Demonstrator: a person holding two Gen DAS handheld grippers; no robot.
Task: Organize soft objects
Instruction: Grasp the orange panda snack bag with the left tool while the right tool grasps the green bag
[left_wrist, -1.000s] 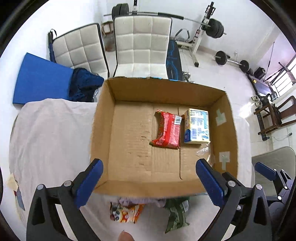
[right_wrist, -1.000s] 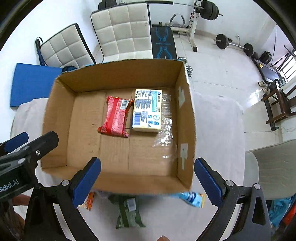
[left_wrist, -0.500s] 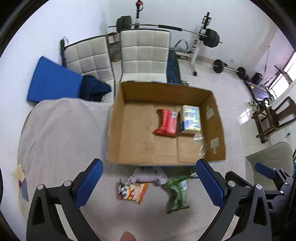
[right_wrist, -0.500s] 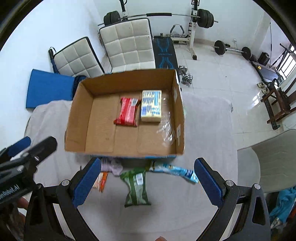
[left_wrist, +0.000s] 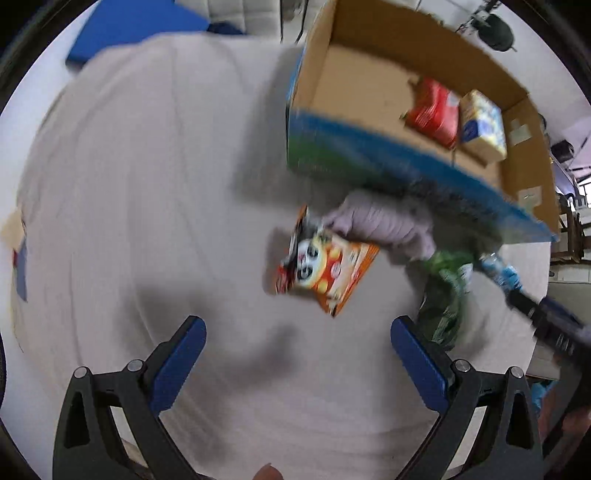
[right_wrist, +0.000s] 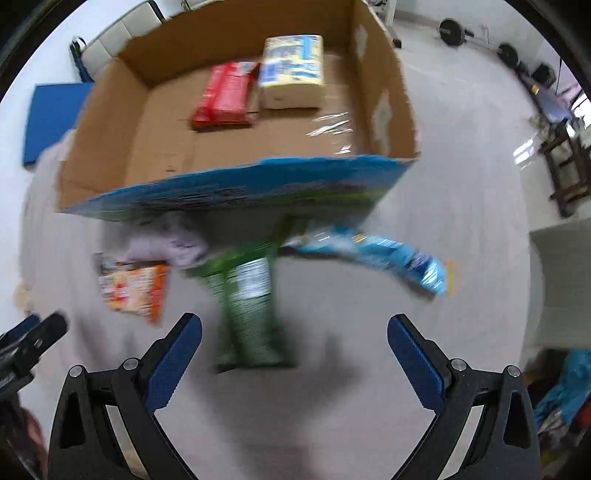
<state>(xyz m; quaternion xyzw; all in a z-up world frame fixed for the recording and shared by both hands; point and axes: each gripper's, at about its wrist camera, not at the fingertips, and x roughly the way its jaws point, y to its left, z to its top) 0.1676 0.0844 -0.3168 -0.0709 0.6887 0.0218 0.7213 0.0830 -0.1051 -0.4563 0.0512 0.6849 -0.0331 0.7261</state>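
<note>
An open cardboard box (left_wrist: 369, 66) (right_wrist: 236, 192) stands on the cloth-covered table and holds a red packet (left_wrist: 434, 110) (right_wrist: 225, 96) and a yellow-blue pack (left_wrist: 482, 125) (right_wrist: 291, 66). In front of it lie an orange snack packet (left_wrist: 328, 269) (right_wrist: 135, 288), a pale lilac cloth bundle (left_wrist: 384, 225) (right_wrist: 166, 240), a green packet (left_wrist: 447, 291) (right_wrist: 247, 302) and a light blue packet (right_wrist: 388, 254) (left_wrist: 502, 269). My left gripper (left_wrist: 297, 350) is open and empty, just short of the orange packet. My right gripper (right_wrist: 293, 350) is open and empty, its jaws either side of the green packet's near end.
The table wears a light grey cloth (left_wrist: 129, 184). A blue mat (right_wrist: 51, 118) and white padded chairs (right_wrist: 110, 48) stand behind the box. Weights (right_wrist: 454, 33) lie on the floor at the right. The other gripper shows at the left edge of the right wrist view (right_wrist: 26, 343).
Both grippers have dropped from high above the box down close to the packets in front of it. Both views are motion-blurred. The jaws stay open.
</note>
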